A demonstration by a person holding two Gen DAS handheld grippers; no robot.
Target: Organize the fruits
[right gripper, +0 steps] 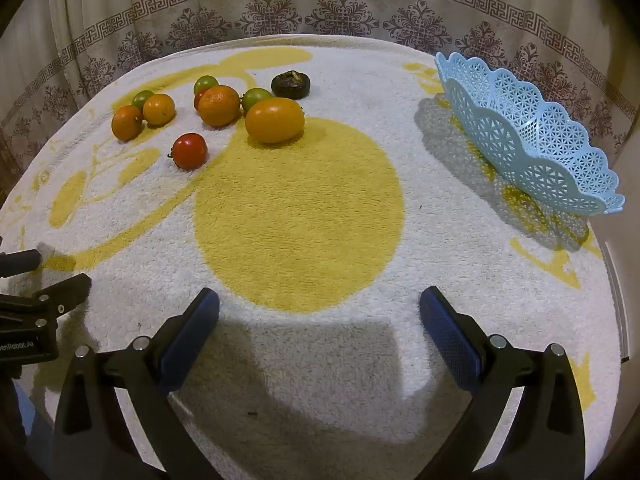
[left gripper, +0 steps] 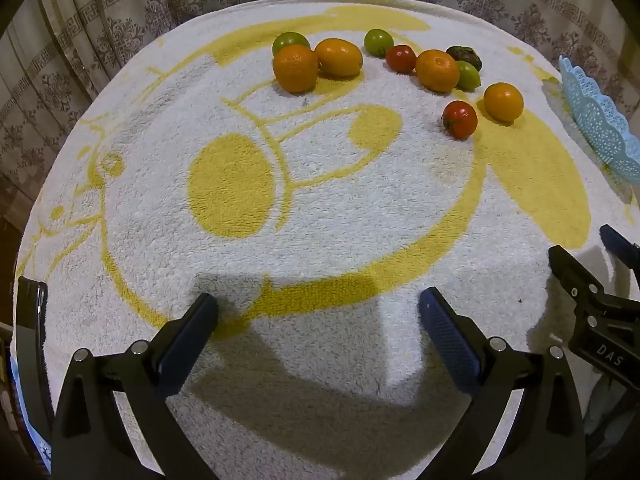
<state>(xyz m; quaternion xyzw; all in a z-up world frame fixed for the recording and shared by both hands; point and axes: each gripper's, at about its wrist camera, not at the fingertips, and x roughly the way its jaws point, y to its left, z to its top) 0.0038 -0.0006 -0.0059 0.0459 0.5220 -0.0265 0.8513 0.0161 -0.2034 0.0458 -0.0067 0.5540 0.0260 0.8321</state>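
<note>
Right hand-held gripper (right gripper: 319,304) gapes, fruits (right gripper: 274,120) well beyond.

— What lay under everything?
— A white terry towel with a yellow cartoon print (right gripper: 300,216), spread flat and filling the view; its big yellow disc sat at centre.
— And behind it?
— A beige pleated curtain with a brown Greek-key border and floral medallions (right gripper: 340,12), hanging from nine o'clock round to three.
</note>
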